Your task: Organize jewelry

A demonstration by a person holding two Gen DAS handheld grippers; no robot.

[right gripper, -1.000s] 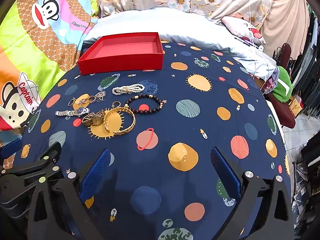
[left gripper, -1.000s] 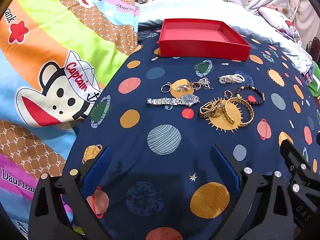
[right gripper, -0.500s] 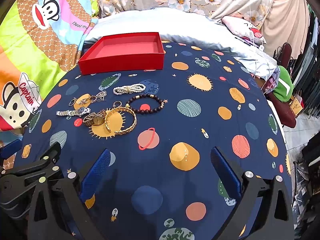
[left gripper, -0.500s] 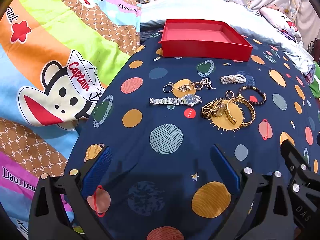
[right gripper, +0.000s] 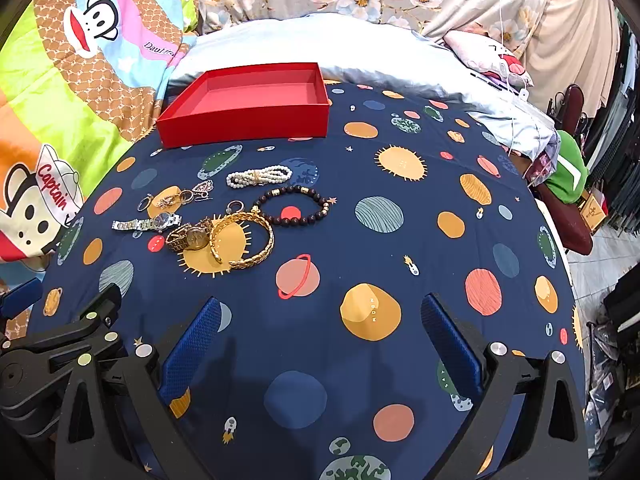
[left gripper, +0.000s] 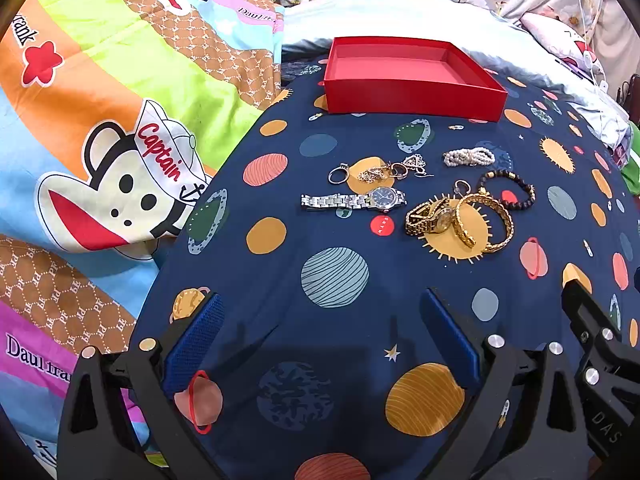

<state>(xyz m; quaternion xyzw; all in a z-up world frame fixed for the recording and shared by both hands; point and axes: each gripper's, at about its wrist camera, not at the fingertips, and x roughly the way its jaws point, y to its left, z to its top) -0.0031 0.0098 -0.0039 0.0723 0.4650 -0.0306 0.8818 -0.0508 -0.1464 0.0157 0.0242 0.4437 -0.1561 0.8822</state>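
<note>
Fingers (left gripper: 196, 340) of the left gripper (left gripper: 320, 336) spread wide, blue pads apart, nothing between them, low over the navy planet-print cloth (left gripper: 332, 276). Fingers (right gripper: 192, 344) of the right gripper (right gripper: 320, 340) likewise spread wide and empty, just beside the left one, over the same cloth.

Farther along the cloth, well apart from both grippers, a loose cluster of jewelry. Silver watch (left gripper: 354, 200) laid flat, strap stretched out to the left. Just behind it, small rings and silver trinkets (left gripper: 380, 170) in a short row. To the right, gold watch (left gripper: 430, 216) touching two gold bangles (left gripper: 486, 216), one leaning over the other. Dark bead bracelet (left gripper: 510, 190) just behind the bangles; white pearl bracelet (left gripper: 468, 157) a little farther back.

Beyond the jewelry, red open box (left gripper: 412, 94), shallow, nothing inside, at the far edge of the cloth. Cartoon monkey bedspread (left gripper: 120, 128) to the left, pale blue bedding (right gripper: 320, 46) behind the box.
</note>
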